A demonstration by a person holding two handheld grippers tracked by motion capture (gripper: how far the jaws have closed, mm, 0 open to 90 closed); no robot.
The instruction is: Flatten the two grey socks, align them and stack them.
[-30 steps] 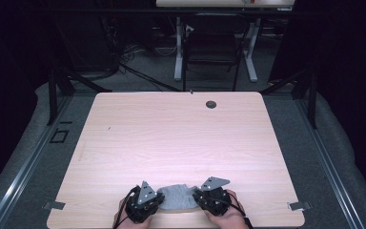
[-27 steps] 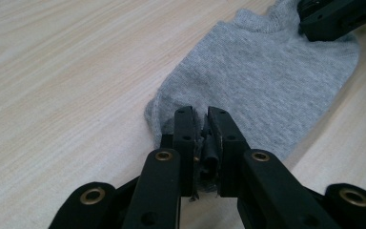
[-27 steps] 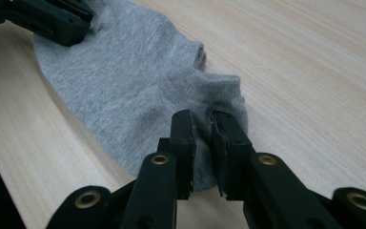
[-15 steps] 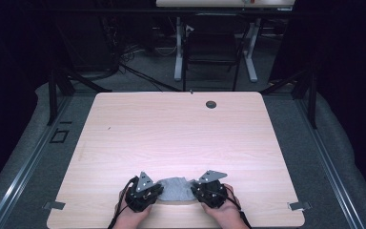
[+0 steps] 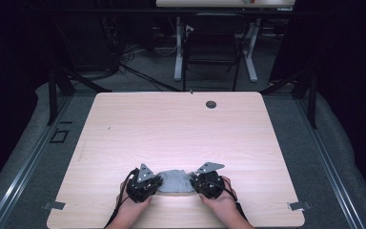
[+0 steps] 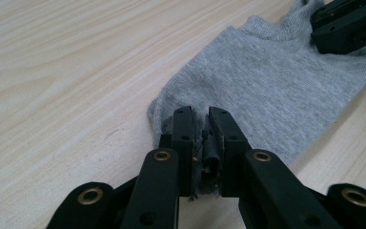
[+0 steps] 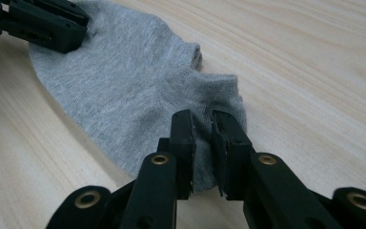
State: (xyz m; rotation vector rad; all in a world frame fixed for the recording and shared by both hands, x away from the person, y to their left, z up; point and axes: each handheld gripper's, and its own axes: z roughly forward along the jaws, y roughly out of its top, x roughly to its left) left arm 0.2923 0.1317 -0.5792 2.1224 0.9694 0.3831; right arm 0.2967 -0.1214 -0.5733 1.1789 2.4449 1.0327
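Note:
A small grey ankle sock [image 5: 174, 180] lies flat on the light wooden table [image 5: 181, 129] near its front edge, stretched between both grippers. My left gripper [image 5: 157, 184] is shut on one end of the sock [image 6: 276, 81], the fabric bunched between its jaws [image 6: 201, 121]. My right gripper [image 5: 193, 183] is shut on the opposite end, pinching the knit edge [image 7: 202, 126] of the sock [image 7: 124, 81]. Each gripper view shows the other gripper at the sock's far end: the right one [image 6: 348, 24] and the left one [image 7: 43, 21]. The person's hands hold both grippers from the near edge.
A dark round grommet hole [image 5: 211, 104] sits near the table's far edge. Metal brackets [image 5: 299, 206] mark the near corners. Beyond the table stand a dark chair [image 5: 212, 52] and white desk legs [image 5: 177, 47]. Grey floor surrounds the table.
Both grippers, with the sock held between them, have slid a little away from the table's near edge toward its middle.

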